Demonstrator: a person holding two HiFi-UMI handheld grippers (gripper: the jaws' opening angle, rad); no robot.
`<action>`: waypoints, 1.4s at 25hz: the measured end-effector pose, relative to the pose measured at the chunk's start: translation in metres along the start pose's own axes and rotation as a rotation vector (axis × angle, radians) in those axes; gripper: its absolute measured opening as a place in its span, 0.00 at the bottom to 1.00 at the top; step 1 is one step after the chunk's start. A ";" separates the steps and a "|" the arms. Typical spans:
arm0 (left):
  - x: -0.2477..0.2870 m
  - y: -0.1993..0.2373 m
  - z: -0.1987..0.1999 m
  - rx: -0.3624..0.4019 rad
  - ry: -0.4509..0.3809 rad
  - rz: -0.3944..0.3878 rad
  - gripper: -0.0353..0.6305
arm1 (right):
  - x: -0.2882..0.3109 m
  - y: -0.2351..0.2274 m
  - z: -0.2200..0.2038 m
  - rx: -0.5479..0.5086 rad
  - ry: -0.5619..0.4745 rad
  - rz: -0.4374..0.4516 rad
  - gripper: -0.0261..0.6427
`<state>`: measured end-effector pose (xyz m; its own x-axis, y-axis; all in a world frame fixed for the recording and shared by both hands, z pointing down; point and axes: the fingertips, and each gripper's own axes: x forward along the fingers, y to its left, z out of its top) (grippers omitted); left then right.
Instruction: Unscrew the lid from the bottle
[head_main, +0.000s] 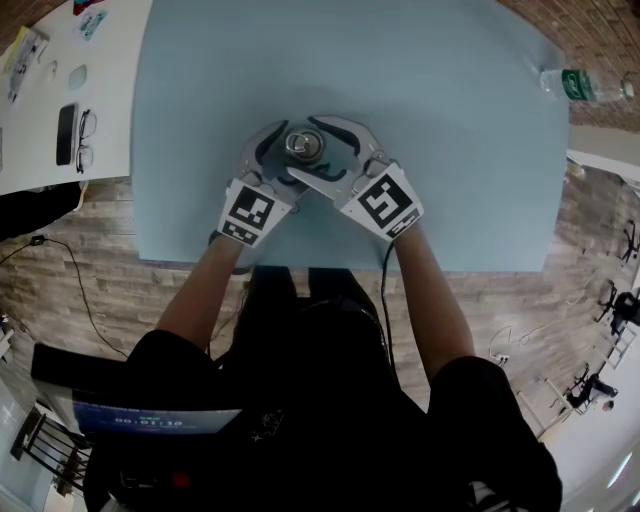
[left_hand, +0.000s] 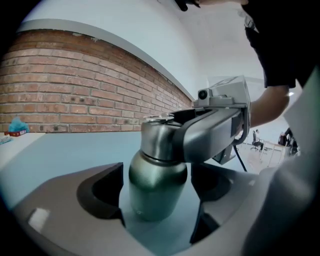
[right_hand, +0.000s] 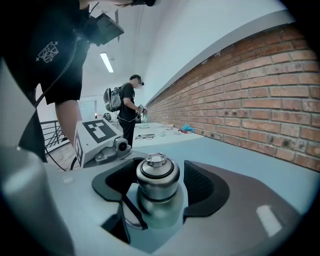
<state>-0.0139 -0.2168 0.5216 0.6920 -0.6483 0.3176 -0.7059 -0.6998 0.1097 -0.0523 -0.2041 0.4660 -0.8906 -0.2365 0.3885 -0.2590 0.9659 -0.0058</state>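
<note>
Blue table (head_main: 200, 120) is carrying the bottle (left_hand: 157, 182) upright, mid-surface | left gripper (left_hand: 156, 196) is straddling its body, jaws wide, pads clear | right gripper (right_hand: 158, 189) is ringing the lid (right_hand: 157, 172), jaws wide too | step, my read: I'd be clamping body first; then squeezing lid squarely; twisting without tipping it

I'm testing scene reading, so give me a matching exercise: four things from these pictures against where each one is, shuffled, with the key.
1. left gripper
2. right gripper
3. plastic bottle
4. glasses

A. on the white table at the left
B. jaws open around the body of the metal bottle
C. by the blue table's far right corner
D. jaws open around the lid

Pairs: 1-B, 2-D, 3-C, 4-A
</note>
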 end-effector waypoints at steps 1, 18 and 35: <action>0.000 0.000 0.001 -0.005 -0.004 0.010 0.67 | 0.000 0.000 0.000 0.010 -0.006 -0.015 0.51; -0.005 0.000 0.005 -0.065 -0.050 0.123 0.67 | -0.010 -0.004 -0.001 0.097 -0.047 -0.219 0.49; 0.000 0.003 0.009 -0.091 -0.071 0.186 0.66 | -0.005 -0.006 -0.001 0.113 -0.035 -0.297 0.47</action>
<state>-0.0148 -0.2220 0.5138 0.5550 -0.7856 0.2733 -0.8310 -0.5381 0.1407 -0.0462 -0.2087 0.4651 -0.7815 -0.5117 0.3569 -0.5477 0.8366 0.0002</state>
